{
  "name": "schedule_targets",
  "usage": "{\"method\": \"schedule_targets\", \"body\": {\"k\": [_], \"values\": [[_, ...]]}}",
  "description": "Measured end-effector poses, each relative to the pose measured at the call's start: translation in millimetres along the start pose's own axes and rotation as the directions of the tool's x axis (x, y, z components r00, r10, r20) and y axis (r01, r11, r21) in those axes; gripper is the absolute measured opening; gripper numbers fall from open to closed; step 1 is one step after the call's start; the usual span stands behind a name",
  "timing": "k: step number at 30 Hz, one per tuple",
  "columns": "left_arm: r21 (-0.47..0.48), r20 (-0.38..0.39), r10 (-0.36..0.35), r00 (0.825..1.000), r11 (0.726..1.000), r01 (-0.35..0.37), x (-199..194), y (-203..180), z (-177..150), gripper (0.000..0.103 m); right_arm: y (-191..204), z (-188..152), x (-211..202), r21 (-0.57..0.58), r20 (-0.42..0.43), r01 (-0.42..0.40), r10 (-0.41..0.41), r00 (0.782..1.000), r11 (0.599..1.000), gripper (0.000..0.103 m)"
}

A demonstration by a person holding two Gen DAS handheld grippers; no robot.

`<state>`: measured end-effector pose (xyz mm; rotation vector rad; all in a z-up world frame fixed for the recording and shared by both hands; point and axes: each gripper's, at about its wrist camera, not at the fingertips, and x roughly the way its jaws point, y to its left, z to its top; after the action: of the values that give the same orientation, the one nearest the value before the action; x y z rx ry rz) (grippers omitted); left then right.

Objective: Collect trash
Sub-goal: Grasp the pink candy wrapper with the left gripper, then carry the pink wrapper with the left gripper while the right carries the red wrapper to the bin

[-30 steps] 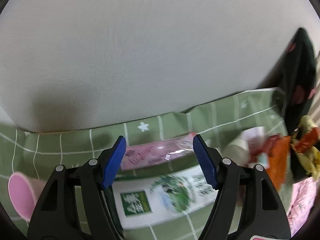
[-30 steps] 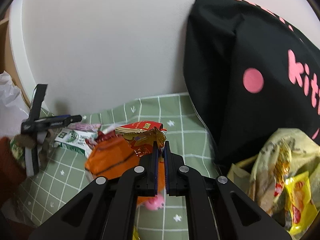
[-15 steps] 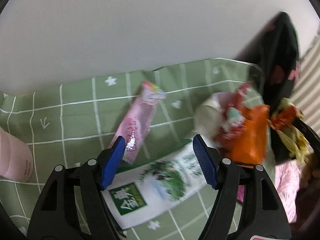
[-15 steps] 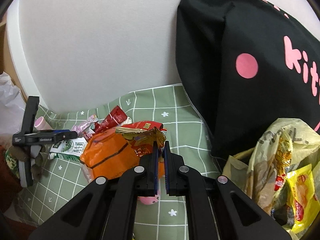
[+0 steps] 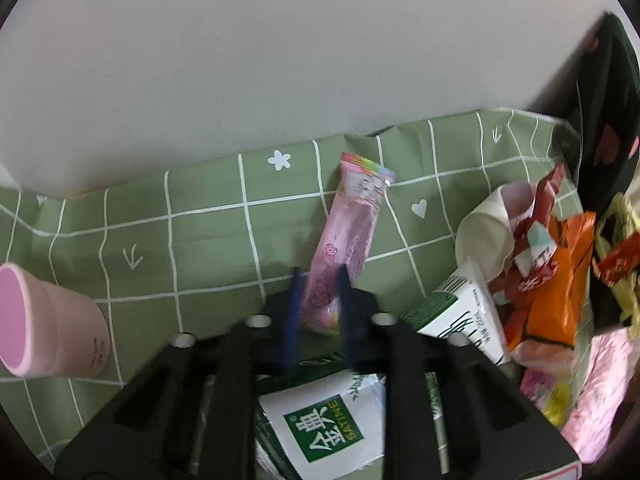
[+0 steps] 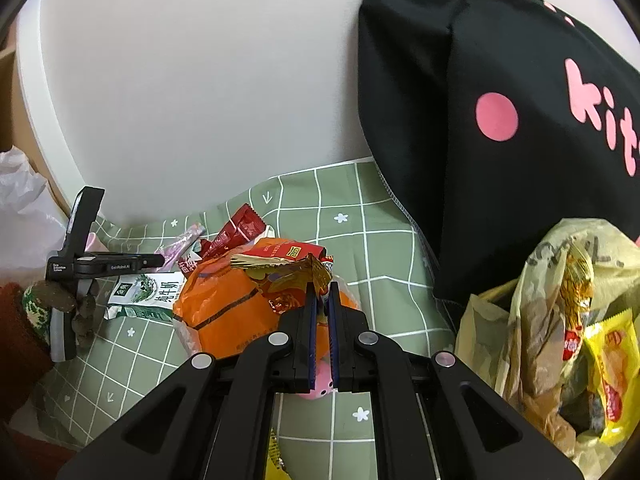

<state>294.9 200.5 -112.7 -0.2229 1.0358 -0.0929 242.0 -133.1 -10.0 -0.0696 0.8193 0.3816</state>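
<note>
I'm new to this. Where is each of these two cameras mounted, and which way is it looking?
Left wrist view: sits on the left gripper, looking down along its jaws, which have just been closing on the pink wrapper on the green checked cloth; only the gripper's black frame shows.
Right wrist view: sits on the right gripper, jaws shut on a crumpled red and gold wrapper, facing the wall and black bag; the left gripper and a gloved hand show.
Shared: milk carton, orange bag, the cloth.

I count two milk cartons (image 5: 324, 428), one pink cup (image 5: 48, 320), one pink wrapper (image 5: 348, 240), perhaps one orange bag (image 6: 224, 304).
</note>
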Motion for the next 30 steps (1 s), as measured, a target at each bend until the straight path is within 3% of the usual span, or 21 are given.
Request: {"method": "schedule_targets", "body": {"k": [8,18,25,30], "values": [[0.008,0.123,-0.042,0.991,0.999,0.042,-45,-13,-2,0.003,-1,1,-9,0.008,0.019,0.022,-0.022,1.0,1.0,0.006],[0.107,0.231,-0.15,0.961,0.986,0.128,-92,-64,7,0.003,-2,2,-24,0.002,0.059,0.037,-0.037,0.998,0.999,0.006],[0.196,0.266,-0.257,0.929,0.958,0.209,-117,-103,10,0.003,-18,5,-47,0.036,0.106,0.083,-0.086,0.991,0.996,0.006],[0.266,0.243,-0.346,0.906,0.922,0.281,-120,-141,19,0.003,-35,5,-69,0.058,0.142,0.138,-0.145,0.979,0.989,0.006]]}}
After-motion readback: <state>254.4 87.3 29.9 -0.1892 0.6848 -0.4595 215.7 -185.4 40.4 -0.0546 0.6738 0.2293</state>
